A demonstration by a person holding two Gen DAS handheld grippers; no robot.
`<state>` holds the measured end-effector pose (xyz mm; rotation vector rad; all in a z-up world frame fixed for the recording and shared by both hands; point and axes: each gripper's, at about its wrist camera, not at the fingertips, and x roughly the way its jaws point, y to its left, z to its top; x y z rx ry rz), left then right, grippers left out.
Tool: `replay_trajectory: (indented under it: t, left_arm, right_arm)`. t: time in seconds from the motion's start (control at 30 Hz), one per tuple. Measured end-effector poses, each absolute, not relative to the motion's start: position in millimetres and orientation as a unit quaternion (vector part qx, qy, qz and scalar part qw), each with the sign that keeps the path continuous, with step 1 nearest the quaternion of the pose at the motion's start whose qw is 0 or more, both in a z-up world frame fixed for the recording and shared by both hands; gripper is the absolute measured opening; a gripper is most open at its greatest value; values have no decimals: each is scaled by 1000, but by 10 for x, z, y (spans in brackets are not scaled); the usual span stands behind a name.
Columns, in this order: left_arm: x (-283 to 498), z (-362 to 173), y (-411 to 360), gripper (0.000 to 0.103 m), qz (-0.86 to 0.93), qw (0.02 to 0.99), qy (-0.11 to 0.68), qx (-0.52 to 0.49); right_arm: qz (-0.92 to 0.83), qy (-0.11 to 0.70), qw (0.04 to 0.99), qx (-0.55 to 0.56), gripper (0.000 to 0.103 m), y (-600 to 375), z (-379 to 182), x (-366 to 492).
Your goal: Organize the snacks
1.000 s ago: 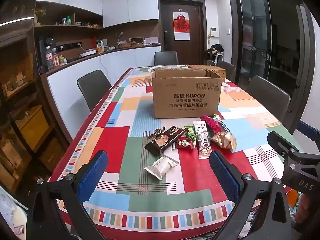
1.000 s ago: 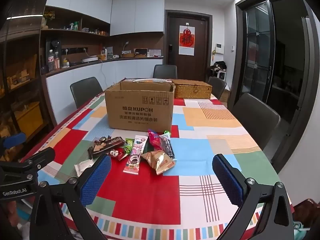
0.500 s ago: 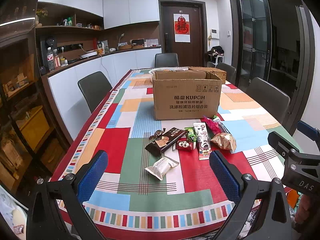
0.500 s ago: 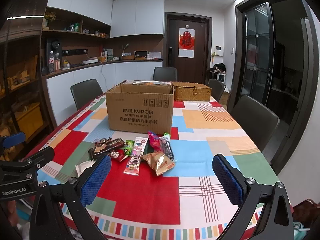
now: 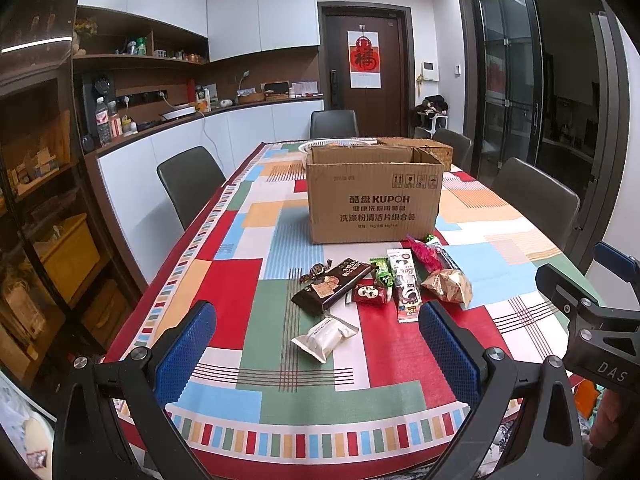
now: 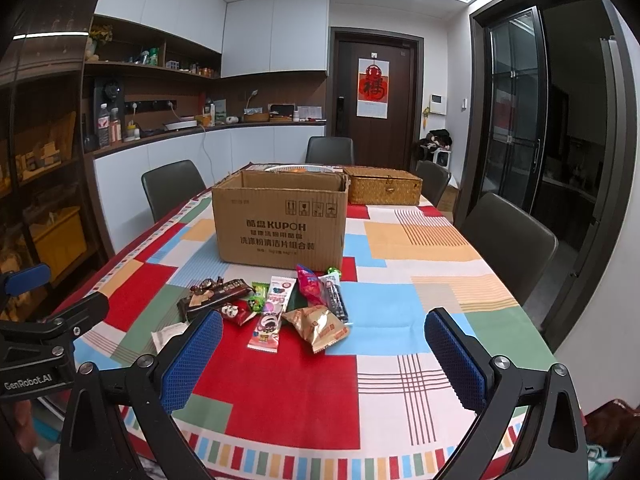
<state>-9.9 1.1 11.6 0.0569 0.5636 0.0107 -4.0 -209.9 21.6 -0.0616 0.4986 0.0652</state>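
Note:
Several snack packets lie in a loose heap on the table in front of an open cardboard box [image 5: 374, 196] [image 6: 280, 224]. Among them are a white pouch [image 5: 324, 333], a dark chocolate bar [image 5: 332, 286] [image 6: 214, 298], a pink-white wrapper [image 5: 405, 290] [image 6: 272, 314] and a gold bag [image 5: 448, 285] [image 6: 318, 326]. My left gripper [image 5: 316, 354] is open and empty, above the table's near edge, short of the white pouch. My right gripper [image 6: 324, 354] is open and empty, short of the gold bag.
The patchwork tablecloth [image 5: 256, 280] covers a long table with dark chairs [image 5: 188, 184] [image 6: 508, 244] around it. A wicker basket [image 6: 384, 190] stands behind the box at the right. A counter and shelves run along the left wall.
Both grippers have crept slightly forward and tilted a little; the snacks and box have not moved. Both stay open.

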Motion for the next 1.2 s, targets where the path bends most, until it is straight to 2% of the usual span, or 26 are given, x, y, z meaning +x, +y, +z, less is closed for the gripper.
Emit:
replay_trajectory:
  t: [1.2]
  left_arm:
    - [-133, 142, 31, 103, 7, 963, 269, 28]
  right_arm:
    - [33, 239, 970, -34, 102, -2086, 295, -62]
